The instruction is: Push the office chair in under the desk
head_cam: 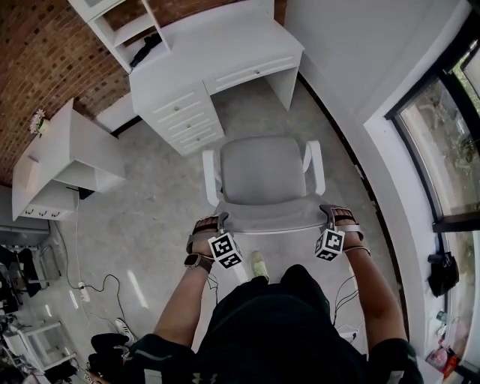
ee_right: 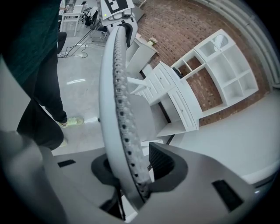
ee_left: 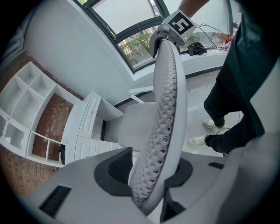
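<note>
The grey office chair (head_cam: 262, 176) with white armrests stands on the floor, its seat facing the white desk (head_cam: 225, 52). In the head view my left gripper (head_cam: 210, 225) sits on the left end of the backrest's top edge (head_cam: 274, 220) and my right gripper (head_cam: 337, 217) on the right end. In the left gripper view the mesh backrest (ee_left: 164, 109) runs between the jaws of the left gripper (ee_left: 151, 168), whose pads press on it. The right gripper view shows the right gripper (ee_right: 131, 170) shut on the backrest rim (ee_right: 116, 109) in the same way. A gap of floor lies between chair and desk.
The desk has a drawer block (head_cam: 184, 116) on its left, with the knee space (head_cam: 255, 94) to the right of it. A white shelf unit (head_cam: 120, 22) rises behind, and a low white cabinet (head_cam: 67, 161) stands at the left. Cables (head_cam: 97, 289) trail on the floor. A window (head_cam: 442, 142) runs along the right.
</note>
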